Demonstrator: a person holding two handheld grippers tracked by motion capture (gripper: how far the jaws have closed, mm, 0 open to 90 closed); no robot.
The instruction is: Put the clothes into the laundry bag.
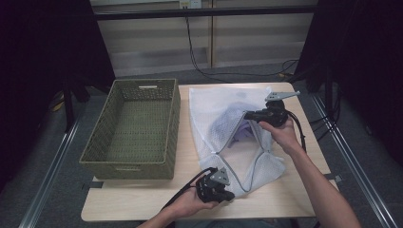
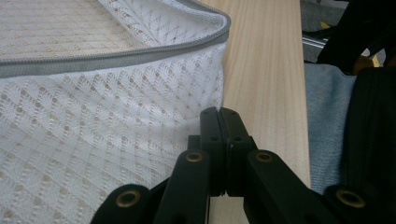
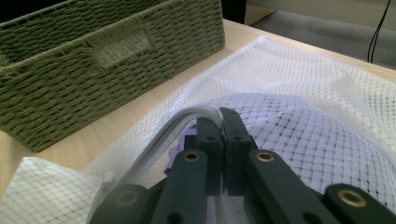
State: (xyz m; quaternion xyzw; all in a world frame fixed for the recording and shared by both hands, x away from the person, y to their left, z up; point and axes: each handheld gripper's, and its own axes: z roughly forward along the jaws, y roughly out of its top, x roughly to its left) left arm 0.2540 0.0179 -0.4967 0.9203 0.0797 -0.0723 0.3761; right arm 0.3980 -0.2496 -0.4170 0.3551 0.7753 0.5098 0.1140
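Observation:
A white mesh laundry bag (image 1: 216,107) lies on the wooden table (image 1: 142,202) with a purple garment (image 1: 244,131) inside its open mouth. My right gripper (image 1: 248,115) is shut on the bag's grey zipper rim (image 3: 187,116) and holds it lifted off the table. In the right gripper view the rim curls over the jaws (image 3: 222,116) and the purple garment (image 3: 173,156) shows beneath. My left gripper (image 1: 231,195) sits at the bag's near corner. Its jaws (image 2: 219,114) are shut, with the mesh (image 2: 93,135) just to their left and nothing seen between them.
A green woven basket (image 1: 95,159) stands empty on the table's left half, close beside the bag; its handled end wall (image 3: 93,79) is in the right gripper view. Bare table (image 2: 266,70) runs along the bag's near edge. Black cables trail on the floor behind.

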